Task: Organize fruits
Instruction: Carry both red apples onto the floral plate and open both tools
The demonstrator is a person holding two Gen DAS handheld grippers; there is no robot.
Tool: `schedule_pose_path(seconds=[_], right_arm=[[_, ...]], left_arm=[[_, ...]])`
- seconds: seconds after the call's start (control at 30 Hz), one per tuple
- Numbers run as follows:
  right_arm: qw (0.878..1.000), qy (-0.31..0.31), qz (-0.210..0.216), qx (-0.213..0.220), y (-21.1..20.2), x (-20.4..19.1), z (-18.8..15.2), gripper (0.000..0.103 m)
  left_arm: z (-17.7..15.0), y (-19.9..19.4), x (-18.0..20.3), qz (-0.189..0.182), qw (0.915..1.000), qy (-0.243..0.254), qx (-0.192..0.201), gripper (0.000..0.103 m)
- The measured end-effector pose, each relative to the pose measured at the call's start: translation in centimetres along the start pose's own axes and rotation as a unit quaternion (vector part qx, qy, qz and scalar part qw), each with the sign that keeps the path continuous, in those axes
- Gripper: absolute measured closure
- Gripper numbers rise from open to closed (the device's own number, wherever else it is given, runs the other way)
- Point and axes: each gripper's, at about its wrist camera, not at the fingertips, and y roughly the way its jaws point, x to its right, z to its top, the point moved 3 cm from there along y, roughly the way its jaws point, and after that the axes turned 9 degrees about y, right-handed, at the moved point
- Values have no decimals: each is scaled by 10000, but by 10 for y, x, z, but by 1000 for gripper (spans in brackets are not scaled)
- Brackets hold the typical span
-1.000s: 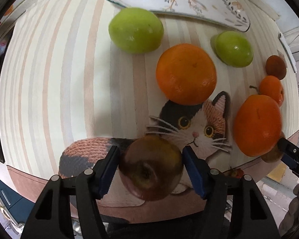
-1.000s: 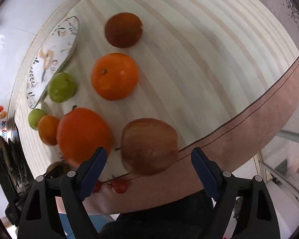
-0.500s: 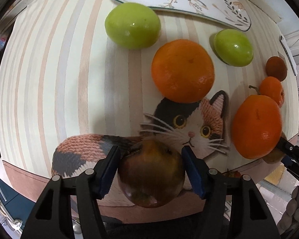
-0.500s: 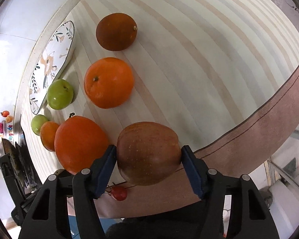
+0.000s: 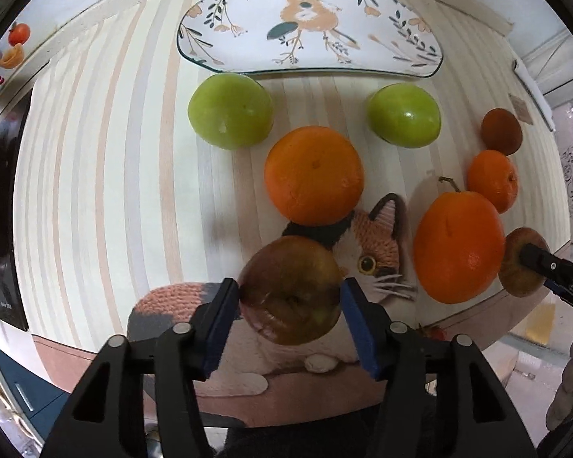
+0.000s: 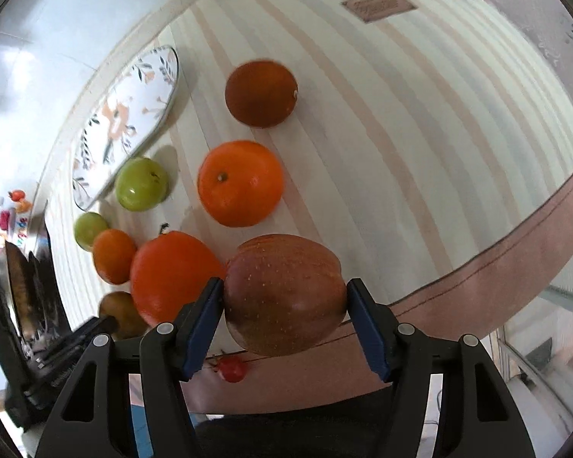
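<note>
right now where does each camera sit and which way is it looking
Left wrist view: on the left claw, looking down at the striped table; its fingers grip a reddish apple, and the right claw shows at the right edge.
Right wrist view: on the right claw, looking steeply down; its fingers hold another apple.
Shared: the floral plate, green fruits, oranges.

Both grippers clamped, each on an apple

The left gripper (image 5: 290,299) points straight down, its blue pads (image 5: 220,316) pressed on either side of a brownish apple (image 5: 291,289), the jaws having just been closing on it; the right gripper (image 6: 285,310) tilts steeply downward, its pads (image 6: 204,320) tight against a red apple (image 6: 284,293), jaws having just closed in; a gloved hand (image 5: 571,378) shows at the left view's edge.
</note>
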Motion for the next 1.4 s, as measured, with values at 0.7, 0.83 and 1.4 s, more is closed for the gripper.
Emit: schedule_pose_path(seconds=[0.7,0.83,1.4], right_arm=[[9997,69,204,-62,7,-2,10,35],[9995,-69,298,65,-13,-9,15,35],[9745,-2136,554,419,-4,-218,108,36]], left_arm=[[19,21,-8,-266,9988,-407,-92,40],[20,-9,-1,-272,9991,-290,169,40],[186,-60,-70,-575,9928,-741,748,40]])
